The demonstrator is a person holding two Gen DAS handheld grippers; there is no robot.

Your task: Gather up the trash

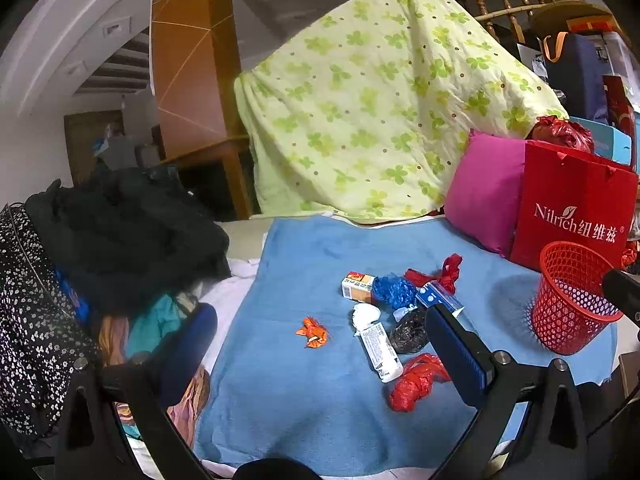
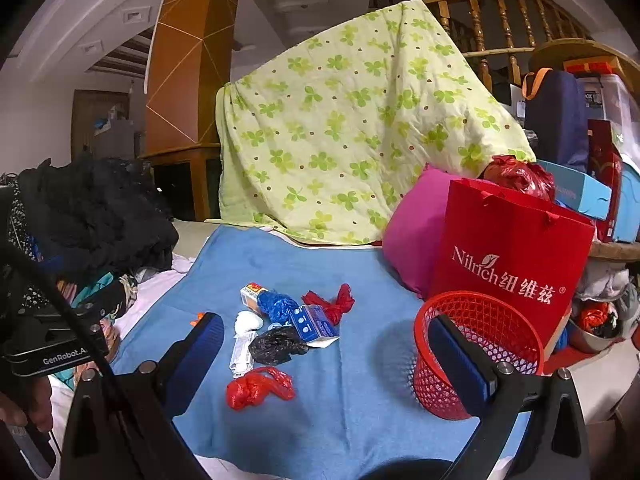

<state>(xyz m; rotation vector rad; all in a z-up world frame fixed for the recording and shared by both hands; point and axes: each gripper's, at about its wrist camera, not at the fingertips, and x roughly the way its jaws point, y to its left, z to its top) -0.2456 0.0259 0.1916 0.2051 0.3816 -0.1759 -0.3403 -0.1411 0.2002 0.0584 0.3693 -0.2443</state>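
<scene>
Trash (image 1: 394, 320) lies mid-frame on the blue towel (image 1: 288, 392) between the spread, empty left gripper (image 1: 320, 344) fingers (right gripper (image 2: 332, 360) likewise released), basket (image 2: 476, 352) lower right.

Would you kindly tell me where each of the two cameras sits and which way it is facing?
Left wrist view: on the left gripper, tilted down over the blue towel and trash; its open fingers show.
Right wrist view: on the right gripper, nearer the red basket; its open fingers, the left gripper's body and a hand show.
Shared: towel, trash pile, basket, red paper bag, floral quilt.
</scene>
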